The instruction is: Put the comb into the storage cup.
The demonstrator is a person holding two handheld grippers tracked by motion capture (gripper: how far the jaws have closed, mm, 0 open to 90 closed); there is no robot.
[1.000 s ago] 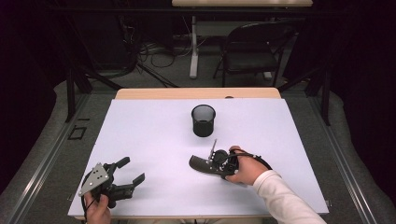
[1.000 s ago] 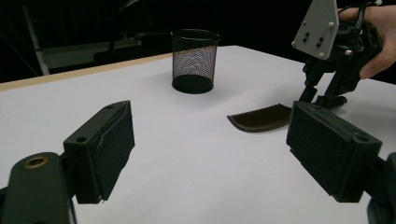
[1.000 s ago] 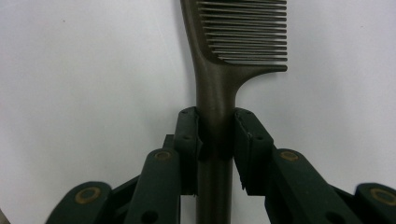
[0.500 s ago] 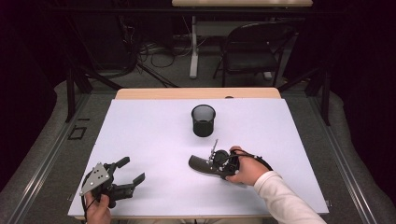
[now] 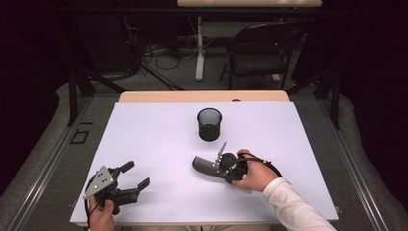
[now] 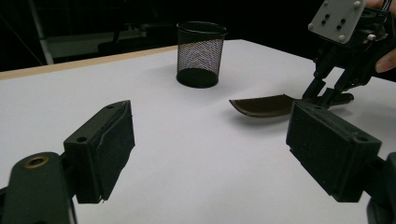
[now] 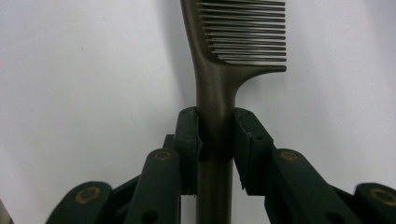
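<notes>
Right gripper [image 5: 211, 166] is clamping the comb [image 5: 204, 165] while the left gripper [image 5: 132, 178] is waiting with jaws wide.

High view: the comb is lying low on the white surface [image 5: 159, 139], just in front of the black mesh cup [image 5: 210, 124], and the right gripper is pinching its handle from the right side; the left gripper is sitting near the front left corner, its 2 jaws spread with nothing between them. Left gripper view: its own jaws are standing far apart over bare surface, the cup [image 6: 201, 53] is standing upright beyond, and the comb [image 6: 266, 105] is resting to the right under the right gripper [image 6: 327, 95]. Right gripper view: both jaws are pressing on the comb's handle [image 7: 215, 126], teeth [image 7: 247, 32] pointing right.
</notes>
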